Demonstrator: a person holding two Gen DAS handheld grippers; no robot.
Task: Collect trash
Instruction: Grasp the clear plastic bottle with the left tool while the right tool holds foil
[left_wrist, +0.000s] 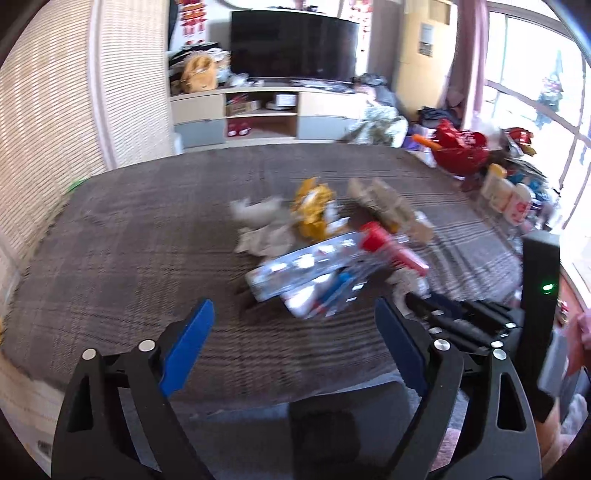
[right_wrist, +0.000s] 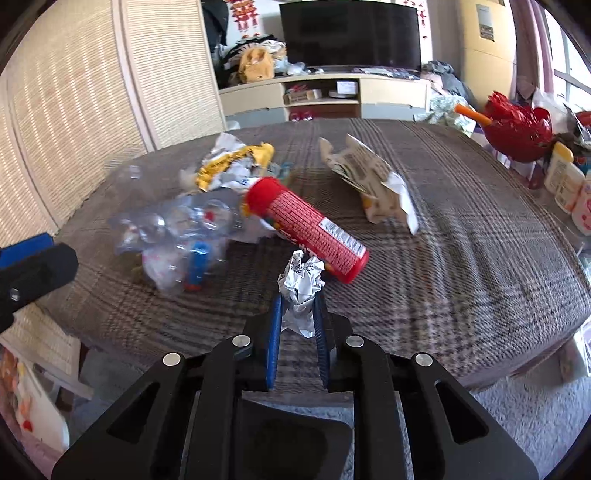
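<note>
The right gripper (right_wrist: 298, 306) grips crumpled paper (right_wrist: 301, 286); the left gripper (left_wrist: 295, 332), jaws open, faces the plastic bottle (left_wrist: 295, 271) just beyond, lying crosswise.

A plaid brown-and-grey cloth covers the table (right_wrist: 461, 258) out to its rounded edges. Near its middle lies a red cylindrical can (right_wrist: 306, 229) on its side. Just left of the can sits a crushed clear plastic bottle (right_wrist: 177, 236) with a blue cap. Toward the far edge lie a crumpled yellow wrapper (right_wrist: 232, 162) and, to the right, a torn beige paper package (right_wrist: 369, 181).
</note>
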